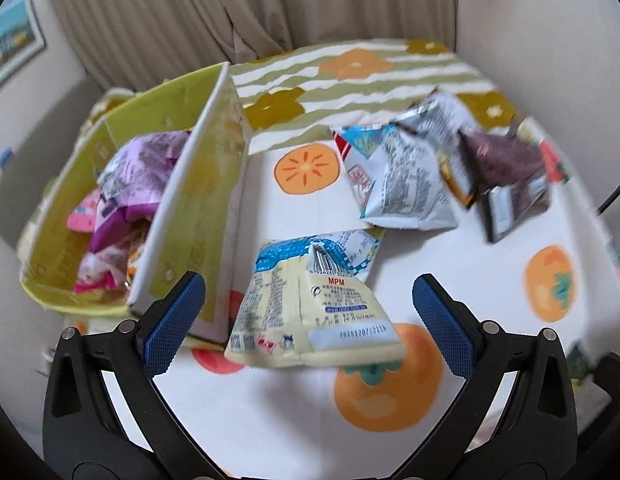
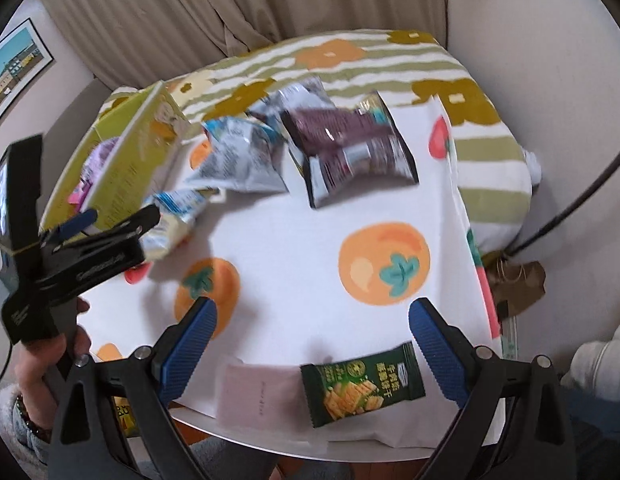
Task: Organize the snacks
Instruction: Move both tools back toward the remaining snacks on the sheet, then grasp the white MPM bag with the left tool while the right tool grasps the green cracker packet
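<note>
Our left gripper [image 1: 308,312] hangs with blue pads spread wide, gripping nothing, over the cream-and-blue foil snack pouch [image 1: 310,304] just right of the yellow-green cardboard box [image 1: 198,208]. Our right gripper [image 2: 312,340], equally wide, hovers over the dark green cracker packet [image 2: 362,384], well away from the box. We judge this packet, near the tablecloth's front edge [image 2: 350,446], could slip off if nudged; between the packets and the box, bare cloth leaves room.

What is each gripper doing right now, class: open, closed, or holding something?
Left gripper: open, empty, around the pale yellow and blue snack packet.
Right gripper: open, empty, above the dark green cracker packet.
</note>
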A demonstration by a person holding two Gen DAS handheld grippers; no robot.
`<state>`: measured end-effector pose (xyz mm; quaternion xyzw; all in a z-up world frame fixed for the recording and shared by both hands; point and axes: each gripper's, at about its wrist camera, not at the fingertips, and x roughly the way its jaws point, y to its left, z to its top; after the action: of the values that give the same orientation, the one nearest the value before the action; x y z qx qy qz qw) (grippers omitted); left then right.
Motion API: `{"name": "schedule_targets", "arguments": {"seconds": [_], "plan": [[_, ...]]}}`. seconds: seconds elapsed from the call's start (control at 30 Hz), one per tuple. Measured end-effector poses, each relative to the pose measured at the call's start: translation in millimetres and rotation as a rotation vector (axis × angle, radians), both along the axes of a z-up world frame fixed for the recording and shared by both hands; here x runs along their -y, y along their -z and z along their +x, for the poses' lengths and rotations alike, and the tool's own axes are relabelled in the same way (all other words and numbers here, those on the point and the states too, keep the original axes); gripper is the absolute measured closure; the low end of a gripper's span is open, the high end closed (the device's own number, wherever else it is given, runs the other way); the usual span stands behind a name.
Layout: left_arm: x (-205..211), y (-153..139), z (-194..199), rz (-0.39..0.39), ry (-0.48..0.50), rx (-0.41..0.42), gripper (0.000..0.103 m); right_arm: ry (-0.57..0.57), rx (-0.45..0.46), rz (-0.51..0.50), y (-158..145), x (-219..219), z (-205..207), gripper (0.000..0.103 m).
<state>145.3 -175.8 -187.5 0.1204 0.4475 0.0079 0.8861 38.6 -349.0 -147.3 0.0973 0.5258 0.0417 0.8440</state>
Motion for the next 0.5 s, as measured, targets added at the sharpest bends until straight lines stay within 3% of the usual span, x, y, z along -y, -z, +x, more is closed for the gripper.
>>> {"name": "schedule_targets", "arguments": {"seconds": [0.33, 0.5], "plan": [[14, 51, 28, 0.122, -0.031, -0.12, 0.0, 0.139, -0.095, -0.003, 35, 11, -14, 0.007], [8, 69, 43, 0.12, -0.039, -0.176, 0.0, 0.183, -0.123, -0.037, 44, 10, -17, 0.007]]}}
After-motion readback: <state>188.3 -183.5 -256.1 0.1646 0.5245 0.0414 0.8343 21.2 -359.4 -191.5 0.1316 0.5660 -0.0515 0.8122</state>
